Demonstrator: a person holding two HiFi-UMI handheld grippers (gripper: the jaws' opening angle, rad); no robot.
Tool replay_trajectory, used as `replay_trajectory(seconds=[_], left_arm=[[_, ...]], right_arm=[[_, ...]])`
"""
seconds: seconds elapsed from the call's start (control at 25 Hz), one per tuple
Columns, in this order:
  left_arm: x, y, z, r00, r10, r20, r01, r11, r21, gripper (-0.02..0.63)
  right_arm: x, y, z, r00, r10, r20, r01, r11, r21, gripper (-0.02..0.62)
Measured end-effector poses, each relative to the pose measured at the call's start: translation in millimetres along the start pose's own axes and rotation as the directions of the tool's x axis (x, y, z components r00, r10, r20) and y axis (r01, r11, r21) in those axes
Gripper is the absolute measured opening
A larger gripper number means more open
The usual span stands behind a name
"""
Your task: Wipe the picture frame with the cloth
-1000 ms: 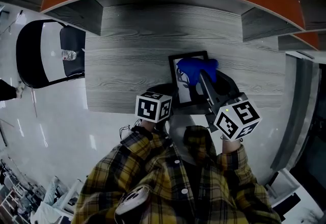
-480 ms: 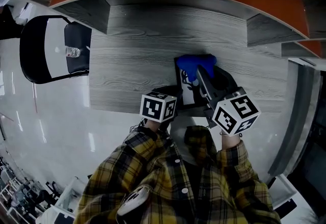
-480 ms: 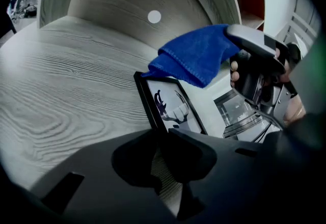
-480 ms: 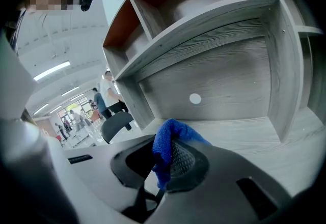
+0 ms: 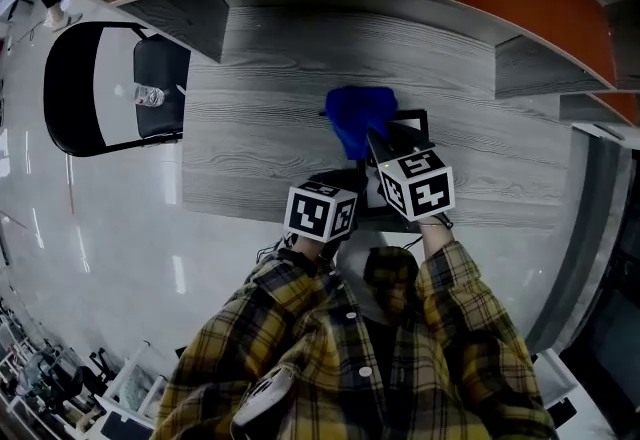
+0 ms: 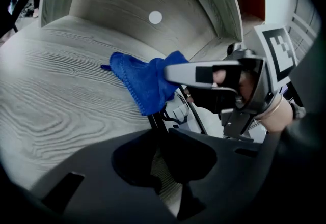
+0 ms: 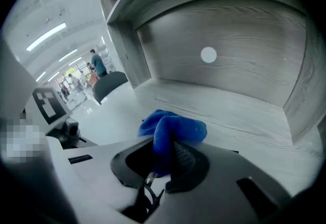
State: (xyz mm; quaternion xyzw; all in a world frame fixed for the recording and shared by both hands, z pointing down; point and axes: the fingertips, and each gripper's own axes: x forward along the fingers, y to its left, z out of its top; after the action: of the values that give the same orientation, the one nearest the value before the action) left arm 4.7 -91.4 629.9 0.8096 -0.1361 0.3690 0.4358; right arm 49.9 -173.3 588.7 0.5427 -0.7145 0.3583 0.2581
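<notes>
The left gripper [image 6: 159, 147] has its fingers pressed onto the near edge of the frame [image 6: 178, 112], with the black border running in between them. The frame sits near the front of the grey worktop [image 5: 260, 128], just ahead of the person. Most of it is hidden in the head view by the two grippers, and I cannot tell whether it lies flat or tilts up.

The right gripper [image 7: 163, 159] pinches the blue cloth [image 5: 355, 116], and a bunched fold sticks out past its fingers. The cloth rests on the far left corner of the frame and spills over onto the worktop beside it. The right gripper reaches across the frame from the right, close above the left one.

A black chair [image 5: 100, 88] stands off the worktop's left end.
</notes>
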Motion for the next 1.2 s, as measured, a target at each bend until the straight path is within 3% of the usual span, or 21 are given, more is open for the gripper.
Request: replay_trajectory(seconds=[0.12,0.24,0.36,0.56,1.0,1.2], left_arm=[[-0.7,-0.6,1.4,1.0,-0.002,0.003,0.002,1.0,0.013,0.078],[0.6,1.8,-0.5,1.0,-0.002,0.001,0.002,1.0,0.008,0.078],[0.7,4.3,-1.8,1.0,0.0,0.006,0.0,1.0,-0.01,0.078],[0.4,3.8,-2.4,1.0,-0.014,0.013,0.014,0.999,-0.047,0.078],[0.7,3.3,-2.2,1.0,-0.01,0.007,0.011,0.999,-0.04,0.078],[1.3,2.9,-0.6,1.0,-0.008,0.005,0.008,0.999,-0.035,0.08]], right_arm=[[12.2,-3.5,-10.9,0.997,-0.055,-0.047,0.051,0.994,-0.098,0.041],[17.0,-4.7,-15.2,0.99,-0.119,-0.077,0.098,0.966,-0.239,0.041],[16.4,-8.7,-20.4,0.982,-0.166,-0.088,0.132,0.943,-0.307,0.041],[7.6,-27.4,-30.2,0.971,-0.214,-0.106,0.172,0.935,-0.311,0.041],[-23.8,-81.4,-49.0,0.945,-0.304,-0.116,0.272,0.934,-0.23,0.041],[-32.1,-86.3,-52.8,0.94,-0.322,-0.113,0.293,0.931,-0.218,0.041]])
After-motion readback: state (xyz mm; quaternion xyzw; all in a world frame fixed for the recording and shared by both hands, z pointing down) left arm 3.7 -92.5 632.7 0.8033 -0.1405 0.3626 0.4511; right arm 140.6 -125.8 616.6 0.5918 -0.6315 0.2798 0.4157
